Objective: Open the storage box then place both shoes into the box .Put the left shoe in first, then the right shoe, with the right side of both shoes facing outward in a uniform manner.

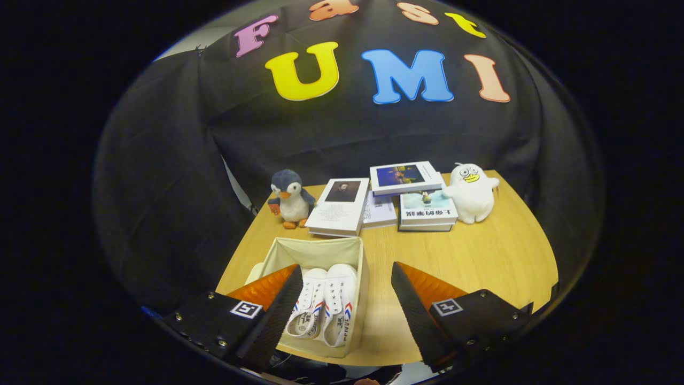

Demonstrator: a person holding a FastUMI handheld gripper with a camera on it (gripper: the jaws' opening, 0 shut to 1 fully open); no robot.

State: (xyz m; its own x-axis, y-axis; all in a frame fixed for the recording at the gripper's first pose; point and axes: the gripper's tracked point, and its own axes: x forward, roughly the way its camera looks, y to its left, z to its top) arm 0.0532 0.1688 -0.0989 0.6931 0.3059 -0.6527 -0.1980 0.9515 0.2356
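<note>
Wooden bench [481, 256] carries the open beige fabric storage box [359, 278] with both white canvas shoes [326, 305] already inside, between my tongs [347, 299], spread and empty; I'd back straight off without nudging the box.

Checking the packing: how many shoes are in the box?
2: both white shoes lie side by side in the open storage box, between the open gripper fingers.
</note>
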